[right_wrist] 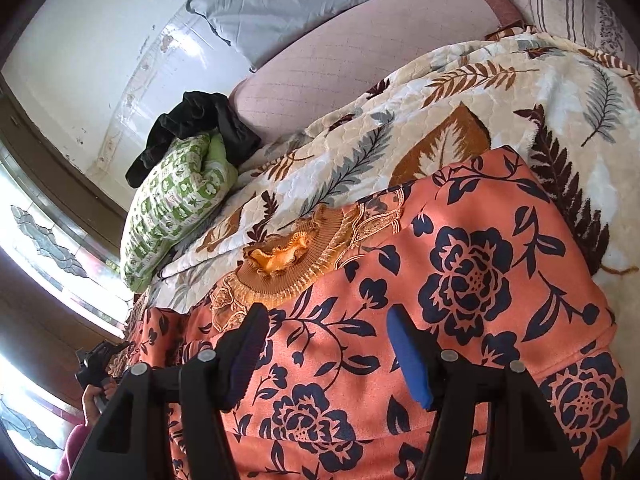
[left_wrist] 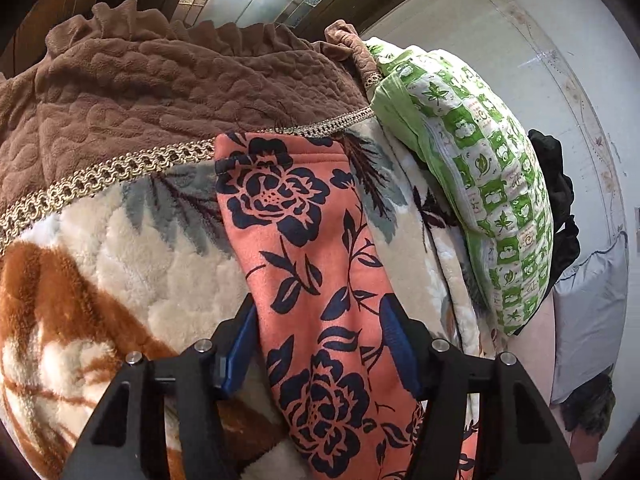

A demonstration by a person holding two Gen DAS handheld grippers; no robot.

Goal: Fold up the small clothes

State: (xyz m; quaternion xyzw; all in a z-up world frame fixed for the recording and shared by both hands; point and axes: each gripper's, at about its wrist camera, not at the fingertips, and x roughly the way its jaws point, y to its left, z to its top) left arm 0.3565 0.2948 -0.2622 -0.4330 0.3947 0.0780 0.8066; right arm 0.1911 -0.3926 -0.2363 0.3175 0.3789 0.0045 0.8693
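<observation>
left claw (left_wrist: 316, 332): was wide open, jaws either side of the floral top's sleeve, not gripping
right claw (right_wrist: 326, 344): was wide open above garment body
floral top (right_wrist: 460, 280): lay spread on leaf-print blanket (right_wrist: 340, 168) on bed

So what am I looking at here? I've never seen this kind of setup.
No robot: a person holds a two-finger tool in each hand, each carrying a fisheye camera looking along its fingers. One picture is from the left tool, the other from the right tool. Both are open, gripping nothing. On a bed, a coral floral garment lies on a leaf-print blanket; the left tool straddles its sleeve. A green pillow lies beyond.
</observation>
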